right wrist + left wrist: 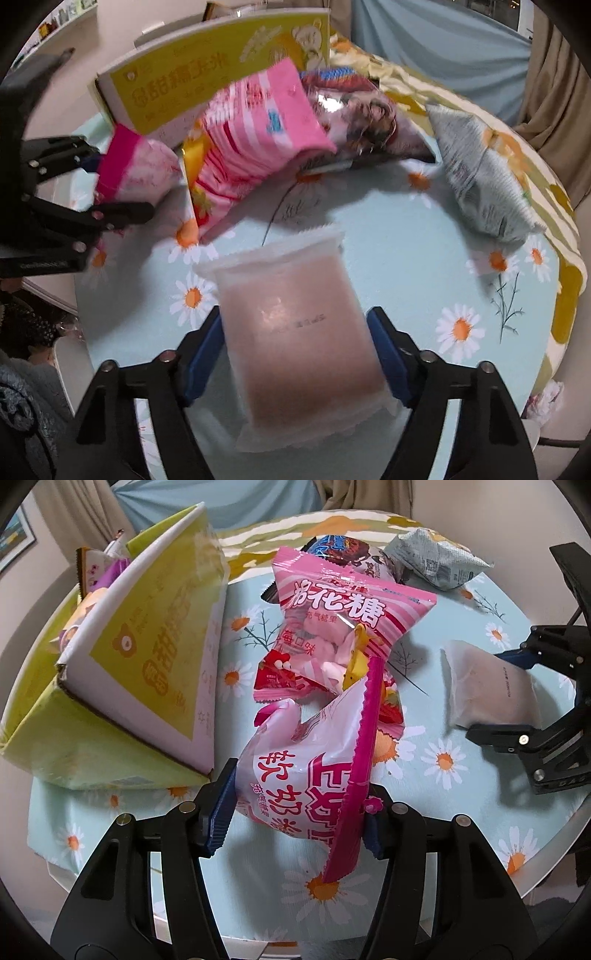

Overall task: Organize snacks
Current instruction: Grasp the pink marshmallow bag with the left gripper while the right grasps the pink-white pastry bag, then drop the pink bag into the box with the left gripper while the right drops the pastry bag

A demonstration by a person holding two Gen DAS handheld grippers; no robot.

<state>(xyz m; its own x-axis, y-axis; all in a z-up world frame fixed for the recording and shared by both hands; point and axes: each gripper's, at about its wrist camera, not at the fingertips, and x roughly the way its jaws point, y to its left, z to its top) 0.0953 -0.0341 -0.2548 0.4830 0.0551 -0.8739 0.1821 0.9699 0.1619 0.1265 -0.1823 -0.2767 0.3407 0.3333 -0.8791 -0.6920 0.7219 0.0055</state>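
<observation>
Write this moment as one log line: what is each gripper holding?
left gripper: shut on pink-white candy bag | right gripper: shut on frosted pouch | yellow box: open, holds snacks | table: more snacks loose

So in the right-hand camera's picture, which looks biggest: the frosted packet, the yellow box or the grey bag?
1. Frosted packet, though it is nearest the camera, which inflates it.
2. Yellow box, partly hidden.
3. Grey bag.

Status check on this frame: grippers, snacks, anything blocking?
Left gripper shut on pink-white candy bag. Right gripper around frosted packet, grip unclear. Yellow box to the left; pink marshmallow bag beside it.
</observation>
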